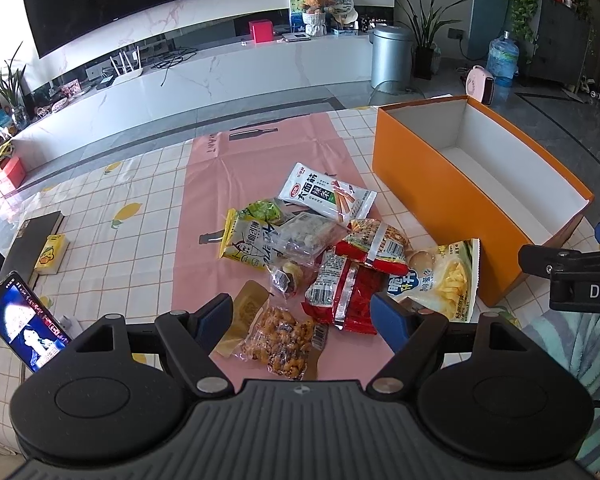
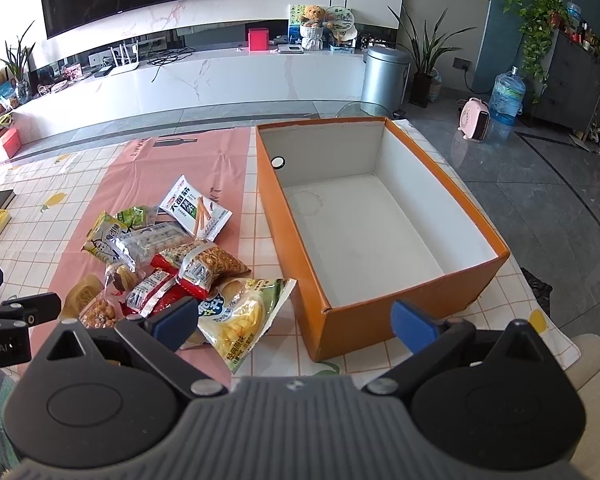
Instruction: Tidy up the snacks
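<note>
Currently: my left tool [image 1: 302, 312] and right tool [image 2: 296, 320] gape wide, empty; heaped snack packets [image 1: 352, 276] overlap, risking a double pickup; orange box [image 2: 380, 240] empty.

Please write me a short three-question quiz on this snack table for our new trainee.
1. True or false: the orange box already holds snacks.
2. Which packet lies nearest the orange box: A) the yellow chip bag, B) the white noodle-stick packet, C) the clear peanut packet?
3. What do the left gripper and right gripper hold?

Key
1. False: only its white floor shows.
2. A: its corner reaches the box wall.
3. Nothing: the fingers of both stand wide apart above the table.
</note>
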Motion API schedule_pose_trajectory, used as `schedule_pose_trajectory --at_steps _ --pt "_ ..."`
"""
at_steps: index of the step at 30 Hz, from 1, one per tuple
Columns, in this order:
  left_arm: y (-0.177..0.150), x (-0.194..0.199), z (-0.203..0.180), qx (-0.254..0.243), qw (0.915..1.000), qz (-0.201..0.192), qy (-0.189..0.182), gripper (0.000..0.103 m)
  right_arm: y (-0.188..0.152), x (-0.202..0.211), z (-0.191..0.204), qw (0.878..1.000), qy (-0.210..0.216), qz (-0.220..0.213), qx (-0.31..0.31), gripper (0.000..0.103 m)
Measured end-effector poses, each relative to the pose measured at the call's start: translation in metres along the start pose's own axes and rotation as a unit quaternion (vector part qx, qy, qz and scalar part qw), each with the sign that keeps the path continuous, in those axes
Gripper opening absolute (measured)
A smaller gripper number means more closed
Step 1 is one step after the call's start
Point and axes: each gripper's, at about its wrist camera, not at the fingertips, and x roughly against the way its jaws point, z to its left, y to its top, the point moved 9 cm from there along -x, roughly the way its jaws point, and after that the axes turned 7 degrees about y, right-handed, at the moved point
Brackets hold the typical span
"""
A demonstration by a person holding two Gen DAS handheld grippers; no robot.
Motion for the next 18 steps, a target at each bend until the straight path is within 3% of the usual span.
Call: schedule_pose_trajectory --at_steps 7,9,11,13,14,18 --pt "0.000 -0.004 0.006 -0.004 1.0000 0.000 -0.007 0.089 0.006 -0.007 0.007 1.000 0.014 -0.006 0.004 0.099" --pt "-0.002 -0.007 0.009 -0.004 0.9999 0.005 -0.012 0.084 0.005 -0.009 0.011 1.000 0.023 -0.013 0.006 0.099" --pt "-0.005 -0.013 0.013 0.000 0.9997 0.015 -0.020 0.071 0.002 -0.013 0.018 0.999 0.035 -0.017 0.009 0.097" --pt "-0.009 -0.018 0.016 0.001 0.9992 0.024 -0.033 0.061 -0.001 -0.020 0.026 0.999 0.049 -0.014 0.018 0.084" --pt "-0.011 -0.021 0.018 0.003 0.9988 0.029 -0.039 0.055 -0.003 -0.024 0.031 0.998 0.057 -0.010 0.022 0.083" --pt "-0.015 -0.032 0.023 0.016 0.9962 0.049 -0.071 0.051 -0.010 -0.040 0.049 0.996 0.081 -0.002 0.040 0.069"
